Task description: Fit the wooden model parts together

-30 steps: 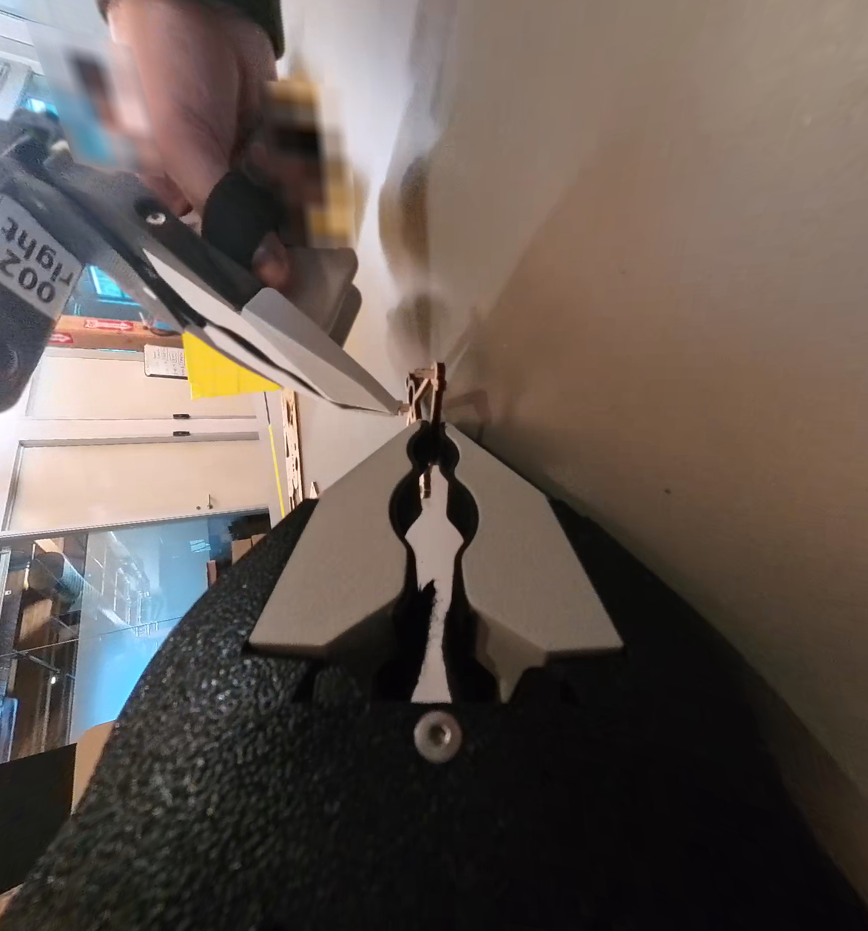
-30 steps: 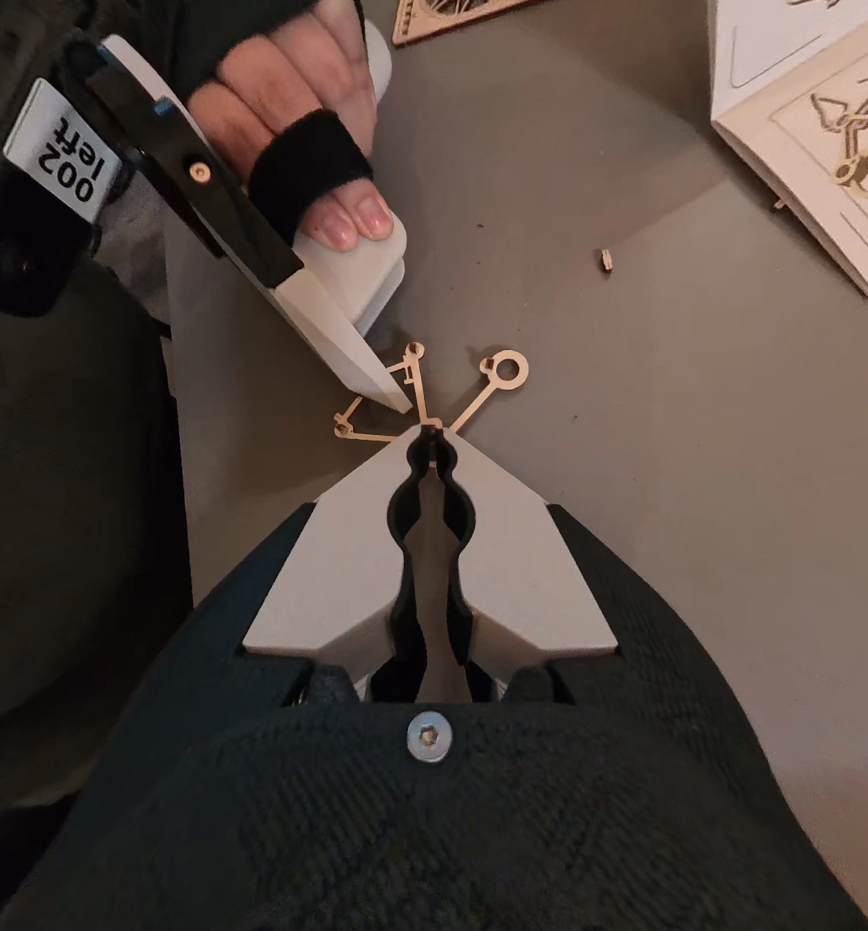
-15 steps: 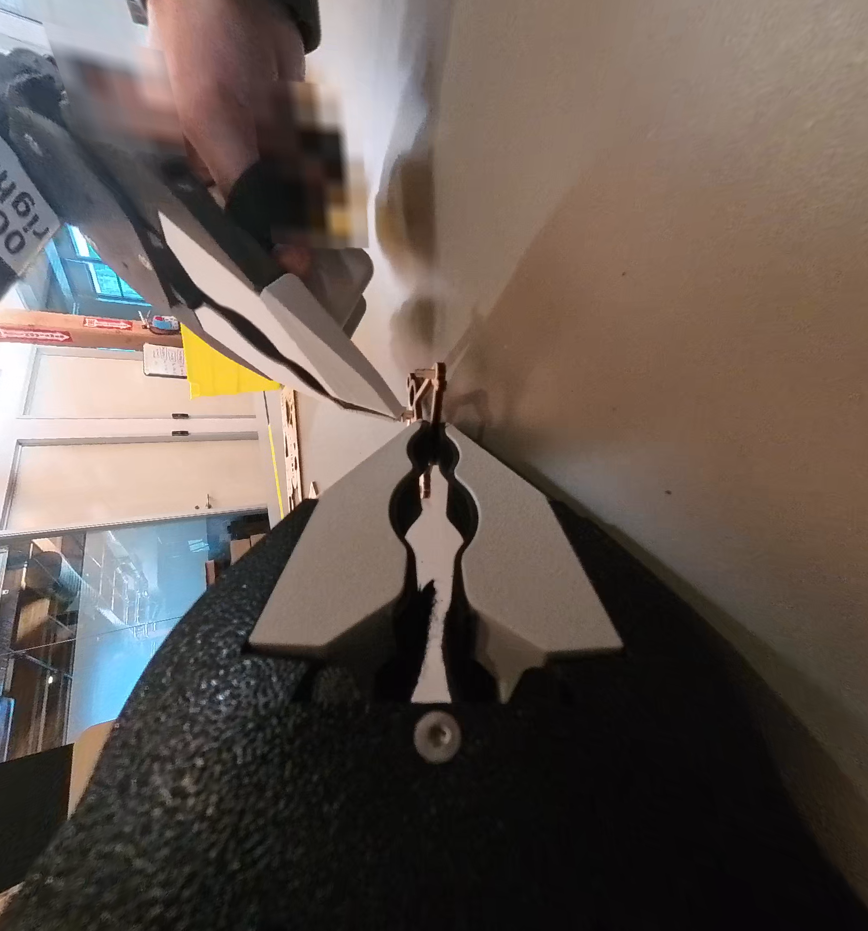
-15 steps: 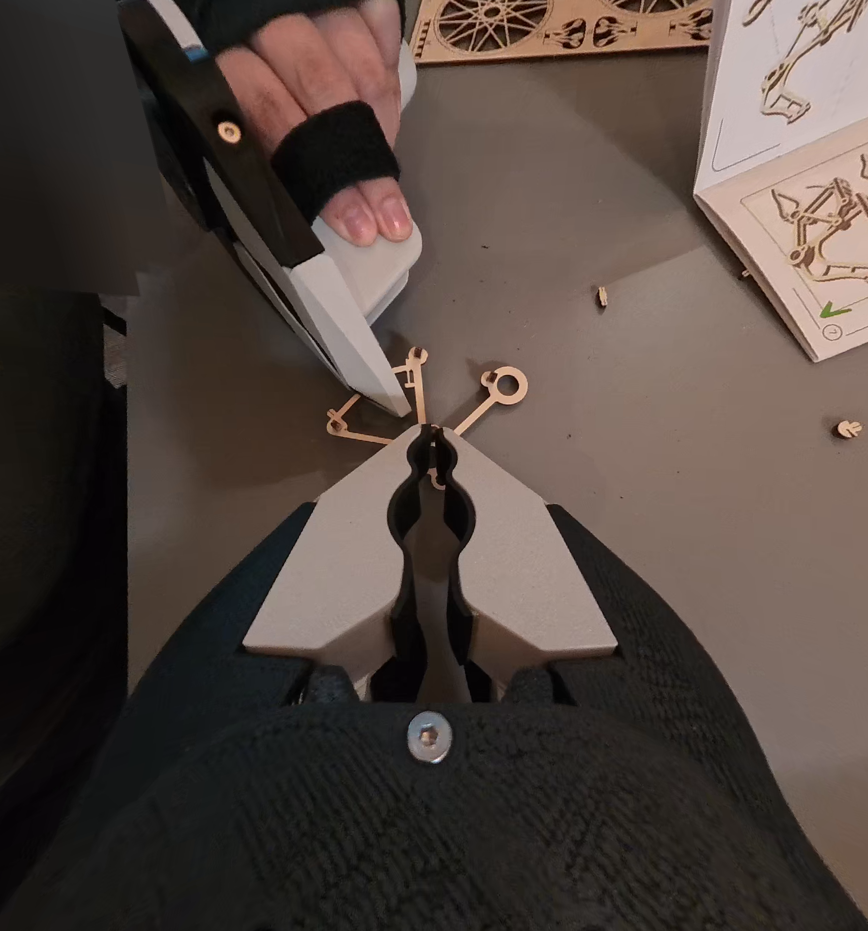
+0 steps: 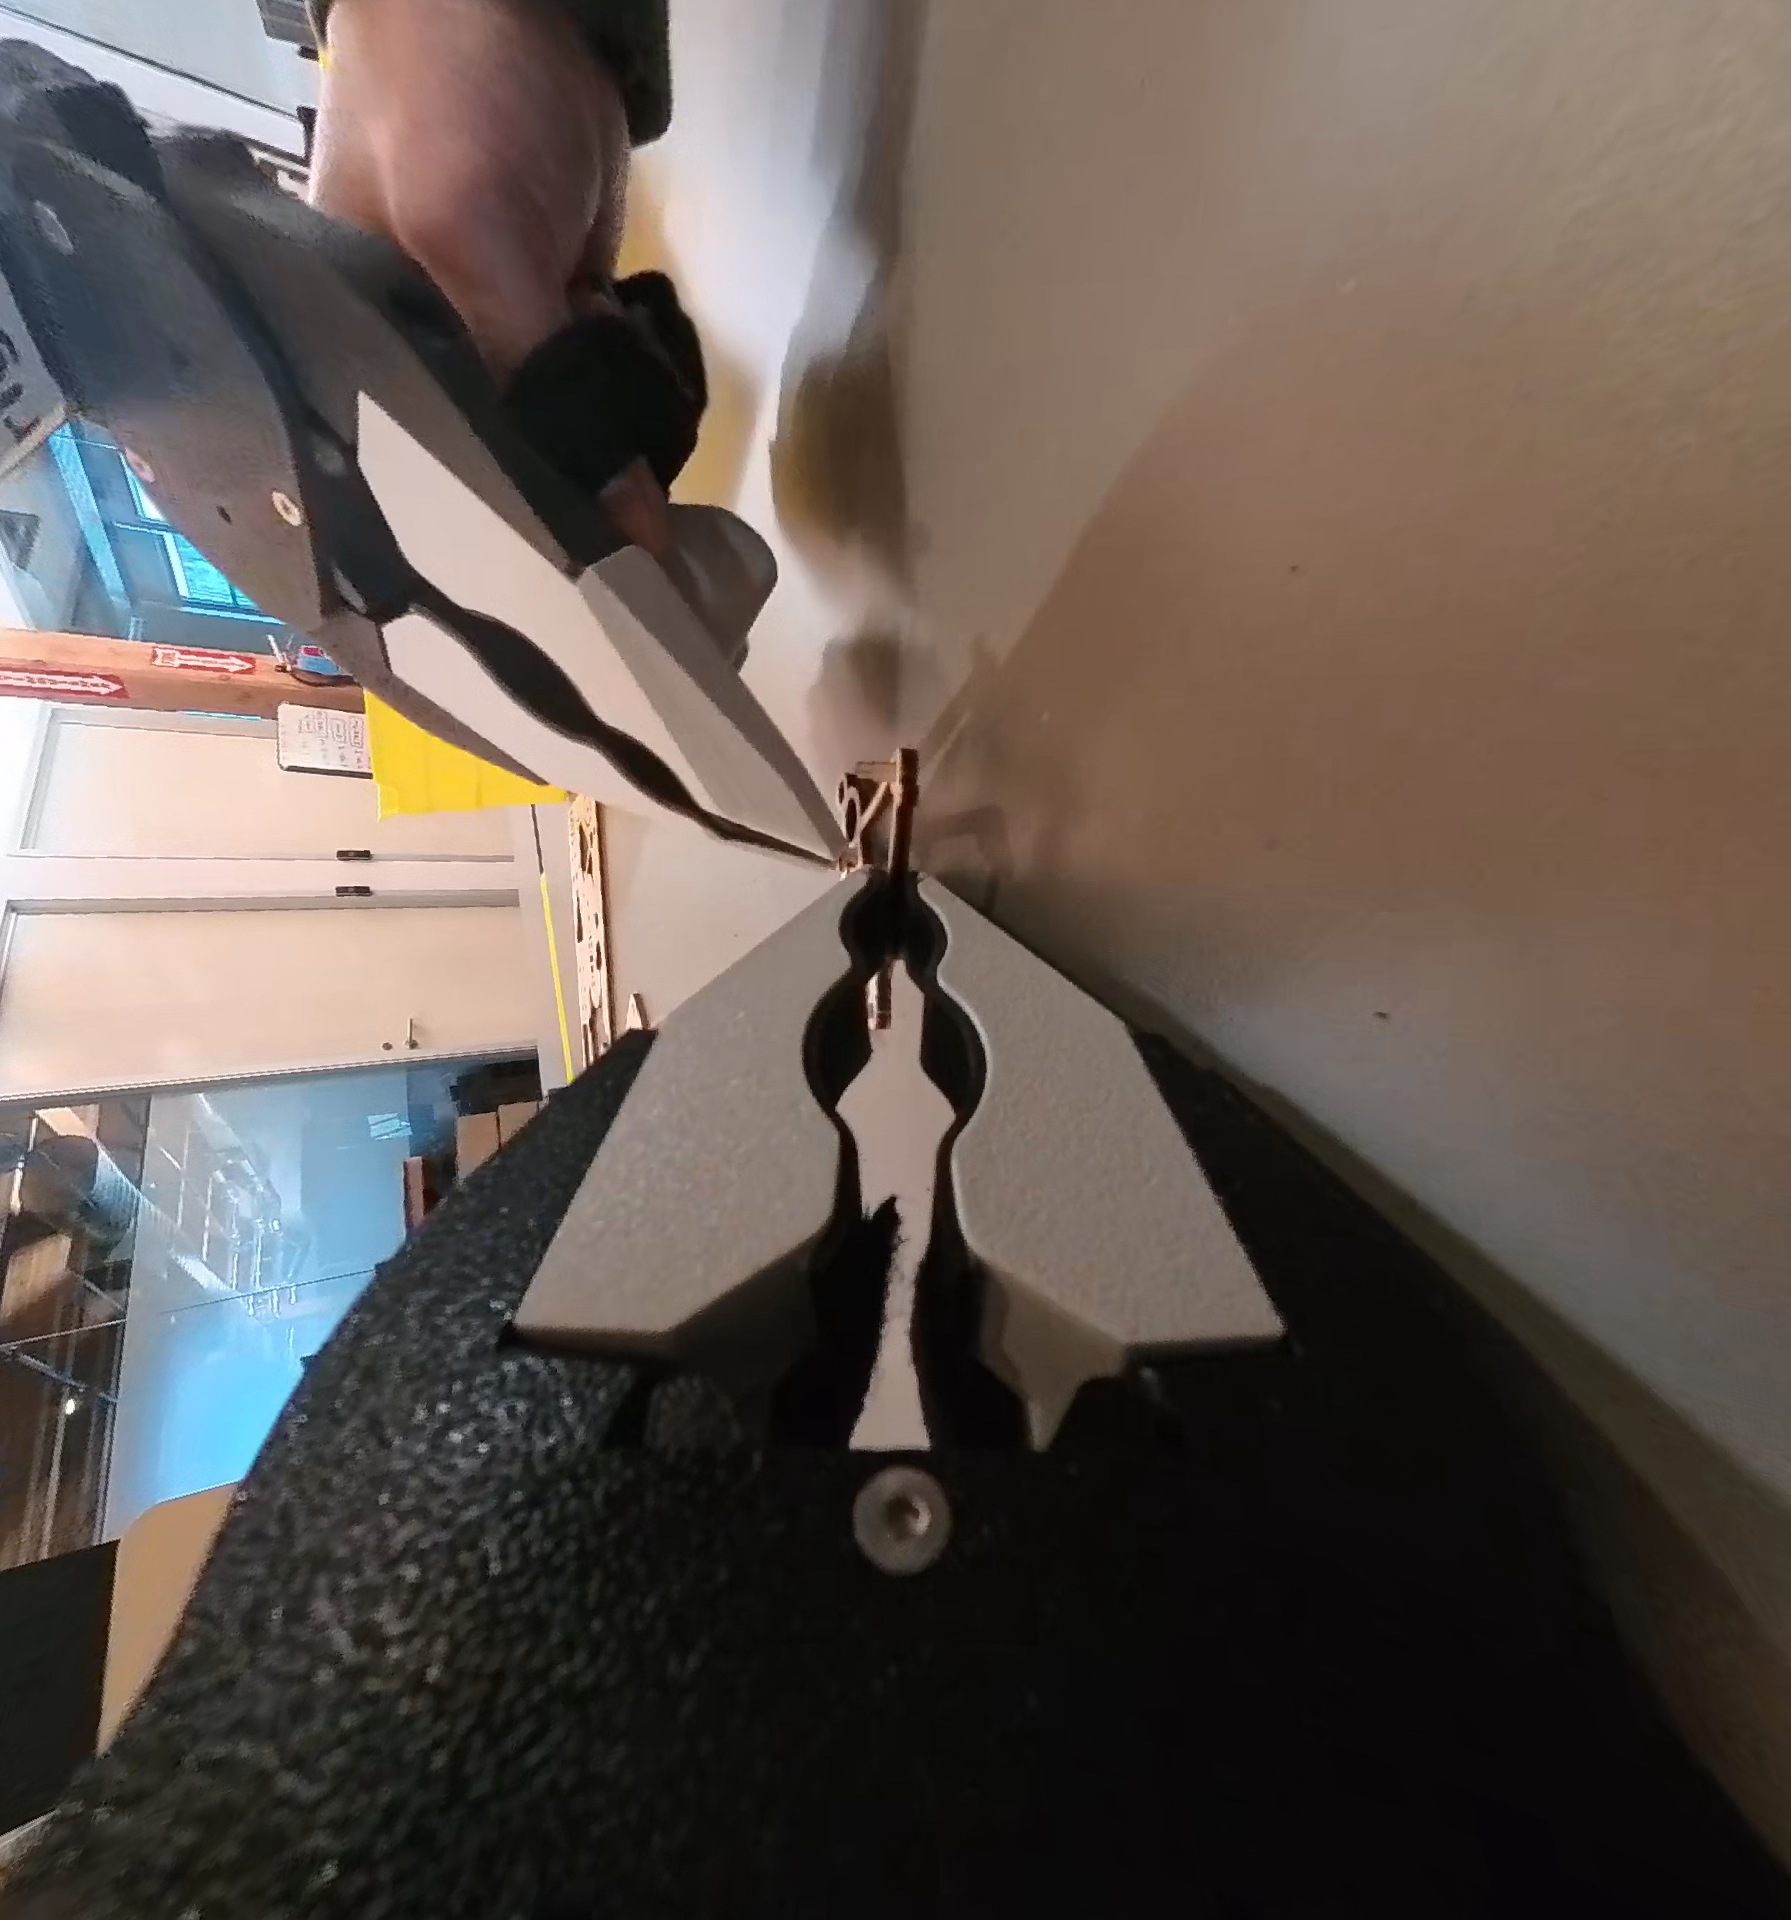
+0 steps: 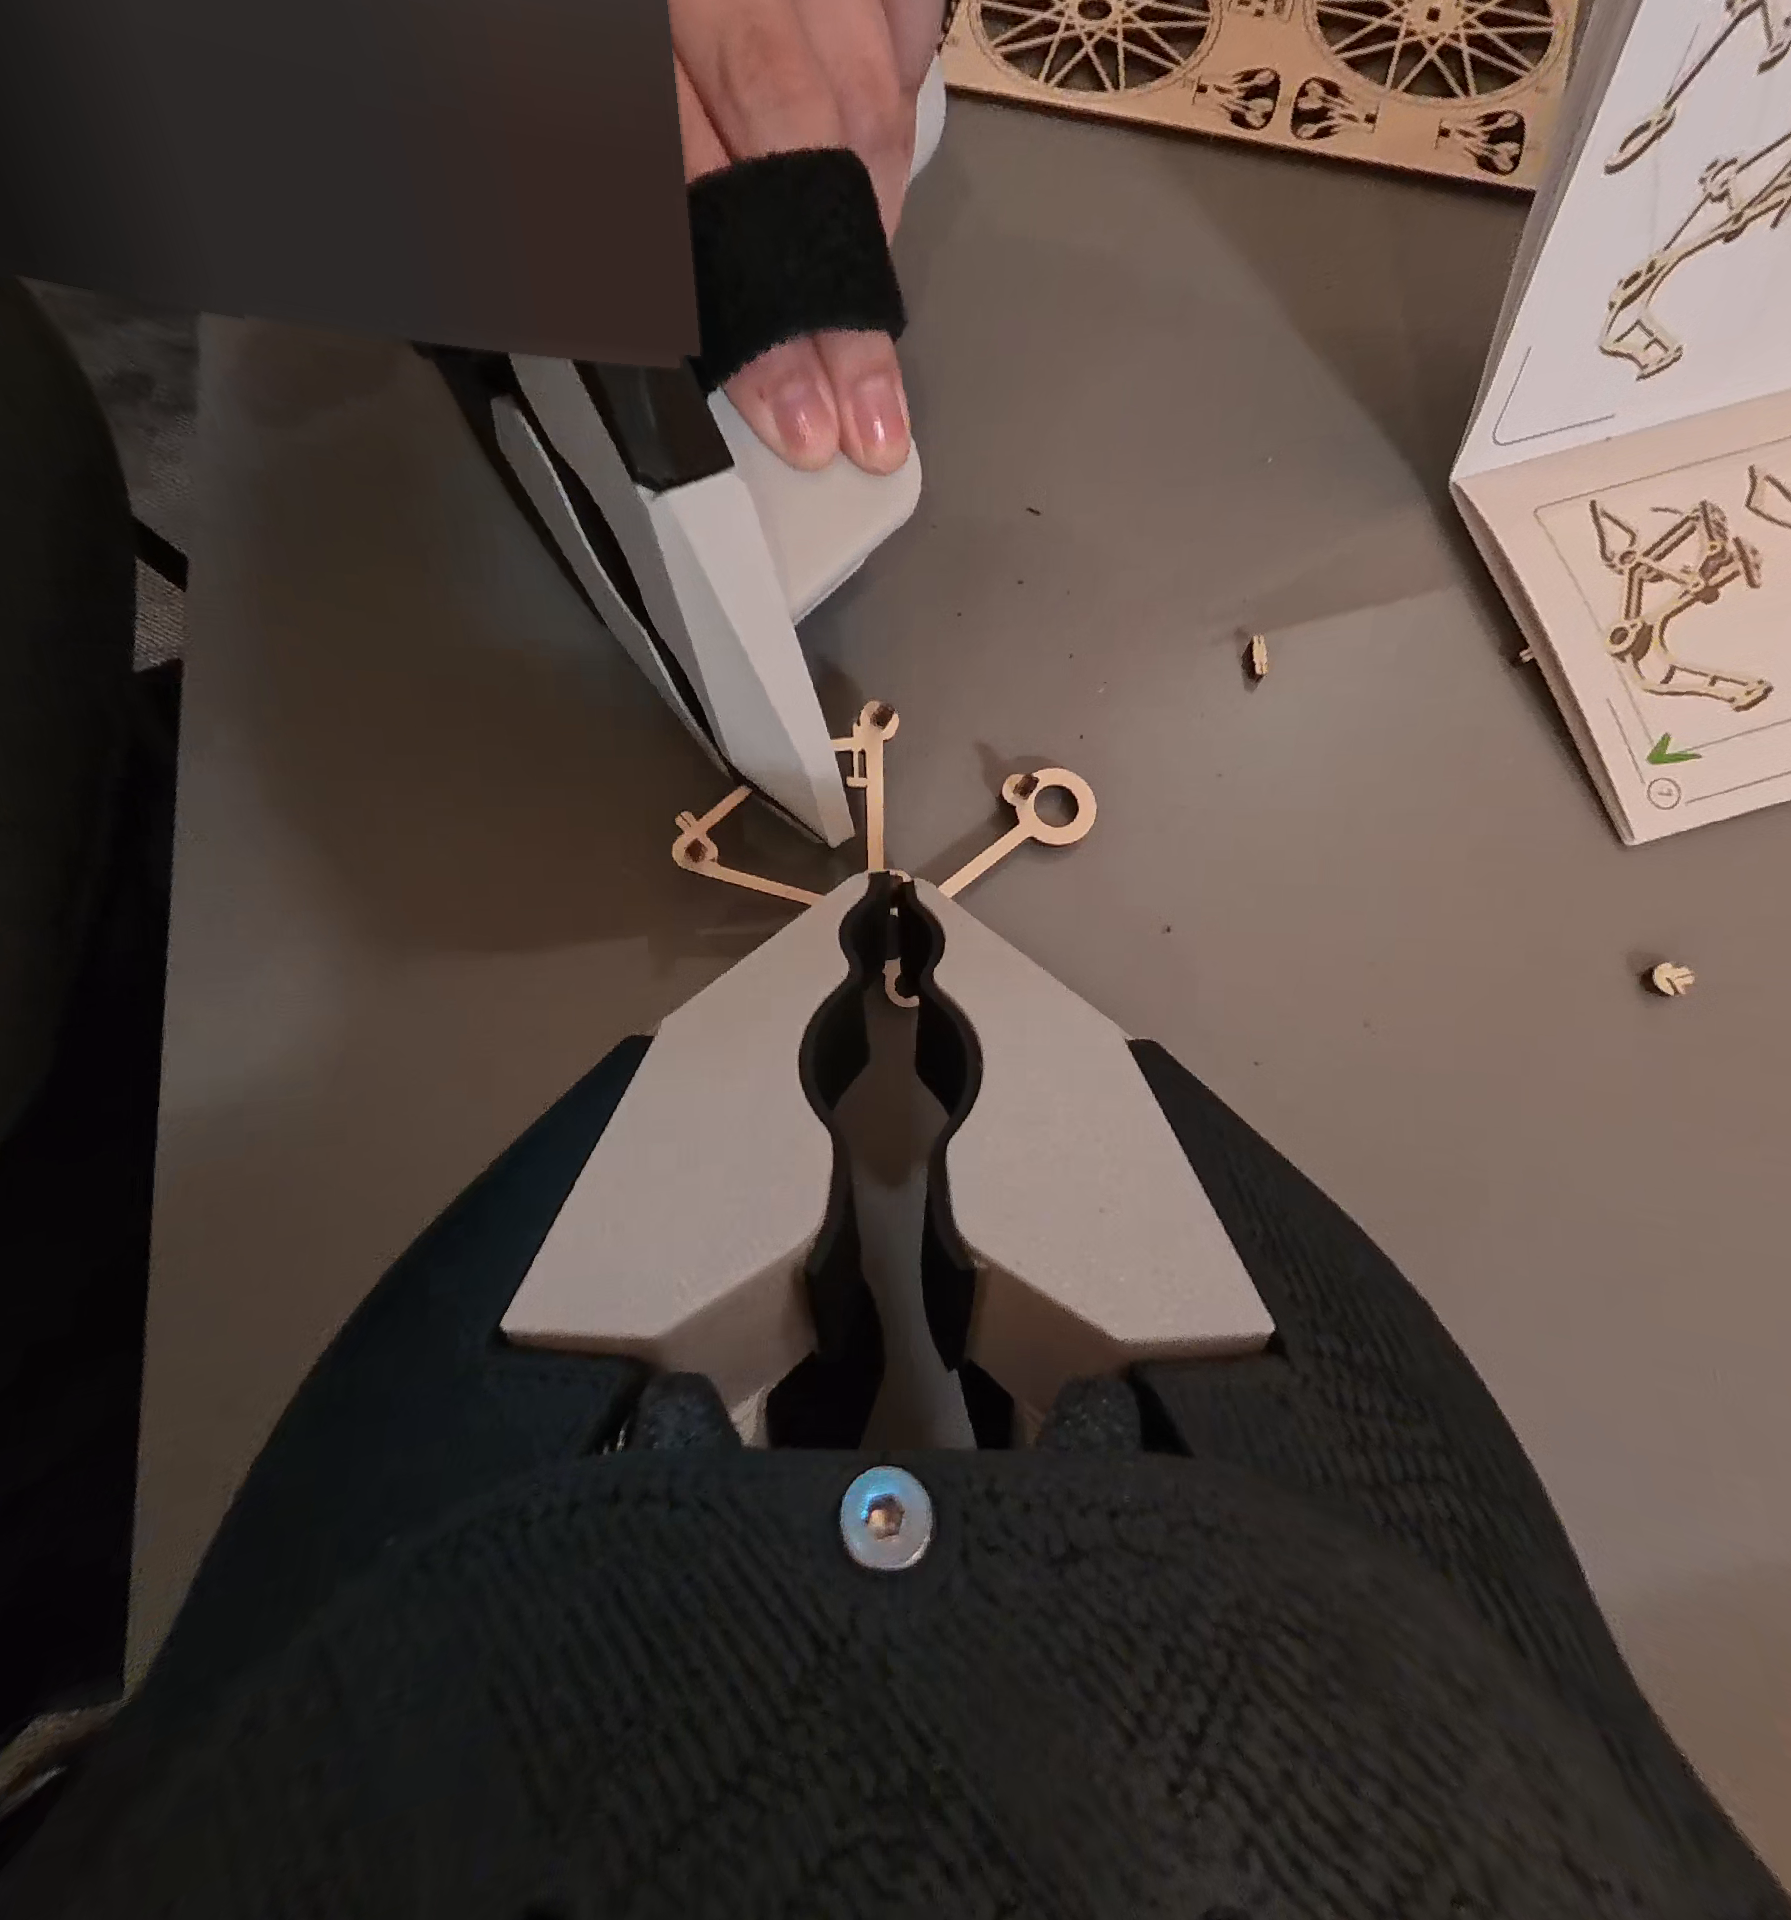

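The wooden model [image 6: 875, 821] is a thin, pale assembly of flat arms fanning out from one joint, held just above the grey counter [image 6: 1286, 1143]; one arm runs out to the right and ends in a ring [image 6: 1049, 808], one runs straight ahead to a small knob [image 6: 878, 717], and one bends off to the left [image 6: 699, 847]; the right tongs [image 6: 891, 883] are closed on the joint where these arms meet, their grey fingertips pinching the thin wood, with a little hooked end of the model [image 6: 901, 989] showing in the slot behind the tips; the left tongs [image 6: 823, 831] come in from the upper left in the right wrist view, their pointed white fingers pressed together over the arm between the knob and the left bend; in the left wrist view the left tongs [image 5: 889, 883] are likewise closed, gripping an edge-on strip of the same wooden model [image 5: 886, 805], and the right tongs [image 5: 834, 854] meet it from the upper left with tips together; a person's hand [image 6: 818, 260] with a black strap round the fingers holds the left tool; on the counter lie an open instruction booklet [image 6: 1649, 623] to the right, a sheet of laser-cut wooden parts [image 6: 1286, 94] at the top, and two small loose wooden pegs [image 6: 1257, 657] [image 6: 1668, 979] well apart from the model.
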The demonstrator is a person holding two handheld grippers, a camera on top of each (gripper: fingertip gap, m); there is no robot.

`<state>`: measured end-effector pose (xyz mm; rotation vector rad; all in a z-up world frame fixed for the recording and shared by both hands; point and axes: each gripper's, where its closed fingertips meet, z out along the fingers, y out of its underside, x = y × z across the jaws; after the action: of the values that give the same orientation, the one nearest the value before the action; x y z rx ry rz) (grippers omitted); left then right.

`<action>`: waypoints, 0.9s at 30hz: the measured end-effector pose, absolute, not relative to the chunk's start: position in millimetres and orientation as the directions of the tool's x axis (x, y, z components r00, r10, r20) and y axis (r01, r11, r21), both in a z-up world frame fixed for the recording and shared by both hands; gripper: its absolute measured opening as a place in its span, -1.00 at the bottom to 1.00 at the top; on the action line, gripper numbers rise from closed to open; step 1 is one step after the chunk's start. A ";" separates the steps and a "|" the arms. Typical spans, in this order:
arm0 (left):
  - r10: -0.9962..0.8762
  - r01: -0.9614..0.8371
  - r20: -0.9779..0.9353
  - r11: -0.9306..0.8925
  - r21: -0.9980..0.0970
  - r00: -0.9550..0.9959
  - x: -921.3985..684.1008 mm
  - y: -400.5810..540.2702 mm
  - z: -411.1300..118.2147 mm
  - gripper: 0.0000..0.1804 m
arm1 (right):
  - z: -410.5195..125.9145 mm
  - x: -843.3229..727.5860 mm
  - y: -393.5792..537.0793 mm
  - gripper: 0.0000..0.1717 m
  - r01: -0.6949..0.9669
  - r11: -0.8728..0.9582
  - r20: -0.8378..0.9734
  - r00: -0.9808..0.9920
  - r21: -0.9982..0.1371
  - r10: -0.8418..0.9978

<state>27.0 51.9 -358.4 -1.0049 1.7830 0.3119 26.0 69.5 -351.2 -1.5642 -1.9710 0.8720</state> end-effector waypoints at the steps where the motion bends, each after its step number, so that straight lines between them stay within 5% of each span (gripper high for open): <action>1: -0.487 -0.750 -0.864 0.618 -0.235 -0.130 27.0 51.8 -358.4 -1.00 | -351.5 26.4 69.2 -1.00 0.672 0.151 -0.021 -0.241 -0.725 0.970; 8: -0.494 -0.751 -0.860 0.615 -0.242 -0.126 26.4 51.6 -358.7 -1.00 | -352.8 26.3 70.5 -1.00 0.731 0.172 -0.023 -0.249 -0.660 0.968; 14: -0.478 -0.750 -0.867 0.622 -0.225 -0.137 26.4 50.9 -358.7 -1.00 | -354.1 27.4 69.9 -1.00 0.845 0.275 0.027 -0.296 -0.459 0.955; 19: -0.480 -0.750 -0.866 0.623 -0.225 -0.139 26.2 50.7 -358.9 -1.00 | -354.8 27.5 69.8 -1.00 0.931 0.145 -0.135 -0.200 -0.335 0.970; 23: -0.485 -0.748 -0.863 0.622 -0.231 -0.137 26.1 50.6 -359.1 -1.00 | -356.0 28.3 69.5 -1.00 0.921 0.296 -0.041 -0.316 -0.254 0.948; 27: -0.490 -0.750 -0.862 0.618 -0.234 -0.135 26.0 50.9 -359.2 -1.00 | -356.2 26.4 70.7 -1.00 0.932 0.243 -0.094 -0.276 -0.268 0.957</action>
<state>26.0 50.9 -359.2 -1.0064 1.7885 0.3090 26.4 70.7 -356.2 -1.8331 -2.4049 0.4172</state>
